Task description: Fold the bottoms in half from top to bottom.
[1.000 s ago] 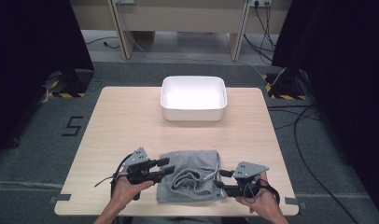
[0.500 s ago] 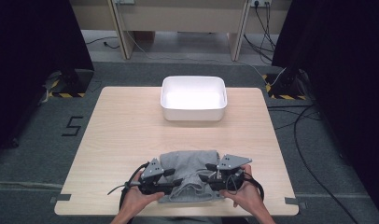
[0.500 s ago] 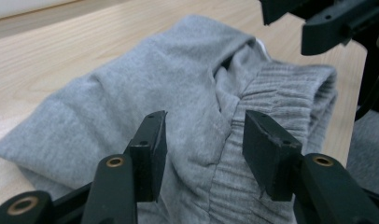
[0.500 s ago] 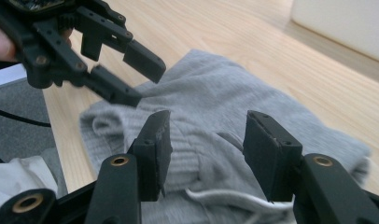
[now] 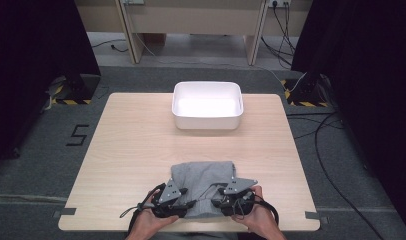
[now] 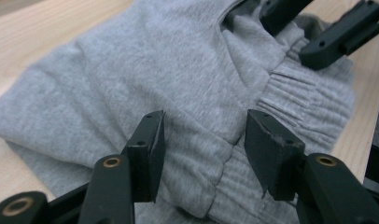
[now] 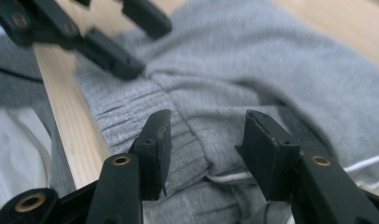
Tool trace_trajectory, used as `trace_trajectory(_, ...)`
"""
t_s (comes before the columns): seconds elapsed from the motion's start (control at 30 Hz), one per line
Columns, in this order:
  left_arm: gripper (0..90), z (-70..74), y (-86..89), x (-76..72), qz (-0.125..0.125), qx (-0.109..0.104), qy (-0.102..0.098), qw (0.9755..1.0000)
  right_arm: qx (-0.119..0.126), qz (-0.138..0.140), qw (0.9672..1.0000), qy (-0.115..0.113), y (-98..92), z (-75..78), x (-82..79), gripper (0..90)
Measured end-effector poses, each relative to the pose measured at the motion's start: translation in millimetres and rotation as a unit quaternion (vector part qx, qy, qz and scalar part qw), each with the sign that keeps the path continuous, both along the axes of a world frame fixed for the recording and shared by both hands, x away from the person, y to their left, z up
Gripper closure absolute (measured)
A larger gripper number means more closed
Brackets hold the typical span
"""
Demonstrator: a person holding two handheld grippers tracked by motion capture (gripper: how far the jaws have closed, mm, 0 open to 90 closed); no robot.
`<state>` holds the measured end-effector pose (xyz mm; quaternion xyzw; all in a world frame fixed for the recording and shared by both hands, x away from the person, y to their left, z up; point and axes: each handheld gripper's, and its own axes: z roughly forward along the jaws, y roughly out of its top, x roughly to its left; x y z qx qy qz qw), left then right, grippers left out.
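jaws of left gripper (image 6: 204, 140) and right gripper (image 7: 206, 140) apart over grey garment (image 5: 203, 176)

The grey garment's (image 5: 203, 180) near edge lies hidden under both claws and hands in the high view.

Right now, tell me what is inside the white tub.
The white tub shows a bare white floor, nothing lying in it. Its near wall covers a strip of the floor behind it, so that strip cannot be checked.

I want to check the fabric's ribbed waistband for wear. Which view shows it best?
The left gripper view: the ribbed waistband is sharp and close on the grey garment. The right gripper view shows it nearer but blurrier; from the high view the ribbing is too small to tell.
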<state>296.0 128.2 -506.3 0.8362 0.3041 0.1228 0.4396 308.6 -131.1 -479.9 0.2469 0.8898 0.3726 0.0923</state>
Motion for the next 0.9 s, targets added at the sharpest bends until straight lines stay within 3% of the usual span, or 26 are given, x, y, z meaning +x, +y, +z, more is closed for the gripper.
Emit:
trace_trajectory(0.1, 47.5, -1.6, 0.3, -0.7, 0.001, -0.002, 0.001, 1.0, -0.012, -0.004, 0.9999, 0.003, 0.7, -8.9, -3.3, 53.9)
trace_trajectory(0.4, 47.4, -3.2, 2.7, 0.6, 0.006, -0.017, 0.012, 0.9998, 0.001, -0.013, 0.9999, 0.012, -1.2, -9.8, -4.0, 53.4)
trace_trajectory(0.53, 45.6, 1.4, 5.8, 3.0, 0.006, -0.035, 0.021, 0.9991, 0.031, -0.019, 0.9991, 0.021, -6.5, -2.1, -0.6, 48.4)
trace_trajectory(0.77, 42.0, 16.9, 17.6, 9.5, 0.016, -0.081, 0.02, 0.9964, 0.067, -0.037, 0.9971, 0.001, -16.4, 16.5, 5.6, 45.4)
trace_trajectory(0.83, 41.7, 21.1, 21.3, 12.2, 0.022, -0.082, 0.015, 0.9963, 0.082, -0.041, 0.9957, 0.003, -20.0, 21.2, 7.8, 45.3)
trace_trajectory(0.9, 41.5, 23.3, 24.2, 16.2, 0.029, -0.081, 0.015, 0.9962, 0.082, -0.049, 0.9954, -0.004, -22.8, 26.0, 9.9, 44.8)
